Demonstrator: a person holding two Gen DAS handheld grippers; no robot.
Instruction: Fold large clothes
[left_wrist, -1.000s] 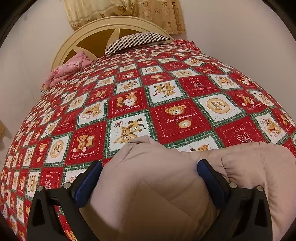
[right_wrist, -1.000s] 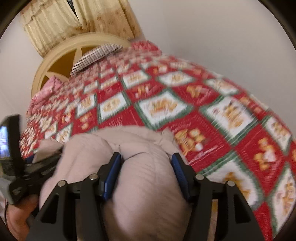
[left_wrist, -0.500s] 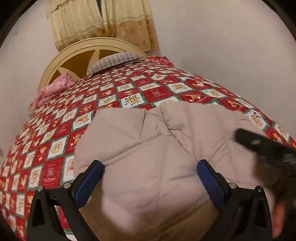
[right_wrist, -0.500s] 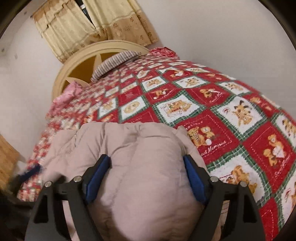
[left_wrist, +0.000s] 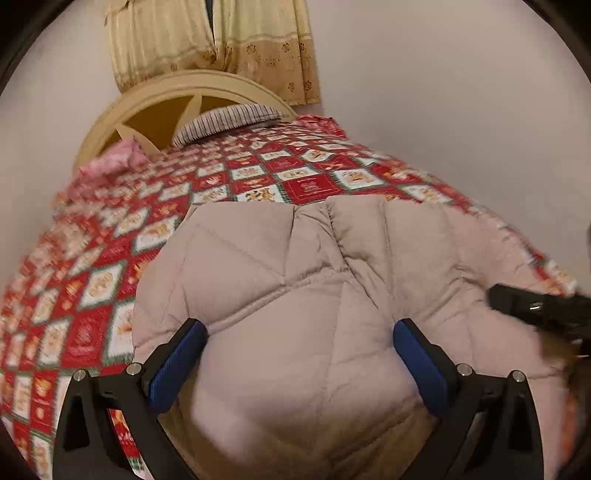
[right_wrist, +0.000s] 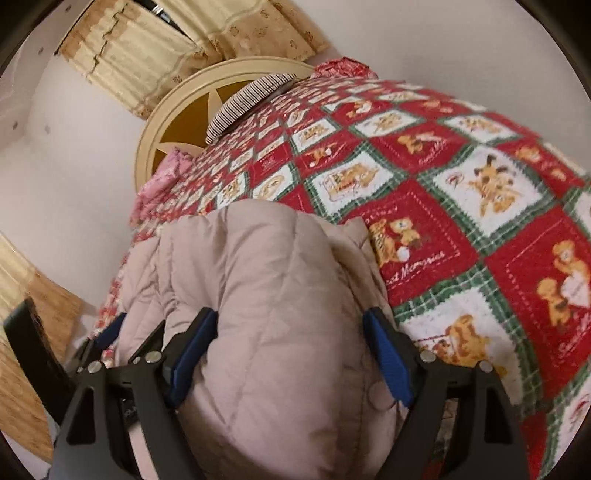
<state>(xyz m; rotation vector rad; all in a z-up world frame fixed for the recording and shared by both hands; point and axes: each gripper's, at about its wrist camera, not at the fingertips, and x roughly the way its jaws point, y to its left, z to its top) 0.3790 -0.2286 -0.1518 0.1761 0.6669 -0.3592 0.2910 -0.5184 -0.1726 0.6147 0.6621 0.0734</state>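
Note:
A beige quilted puffer jacket (left_wrist: 295, 266) lies bunched on the red teddy-bear quilt (left_wrist: 92, 295) of a bed. My left gripper (left_wrist: 299, 332) hovers over its near part, jaws wide and open, with the padded fabric bulging between the blue pads (left_wrist: 184, 350). My right gripper (right_wrist: 291, 321) is open wide over the jacket (right_wrist: 273, 258) at its right end, a puffed fold sitting between its fingers without being pinched. In the left wrist view the right gripper (left_wrist: 535, 306) shows as a black bar at the right edge. The left gripper's blue finger (right_wrist: 110, 332) shows at the left of the right wrist view.
A cream arched headboard (left_wrist: 177, 96), a striped pillow (left_wrist: 229, 118) and a pink cloth (left_wrist: 110, 162) are at the far end. Yellow curtains (left_wrist: 207, 44) hang behind. The wall runs along the bed's right side. A wooden surface (right_wrist: 40, 306) stands to the left.
The left gripper drew back from the jacket, so much more of it shows. The right gripper's jaws widened around the fold and tilted down. The right gripper came into the left view.

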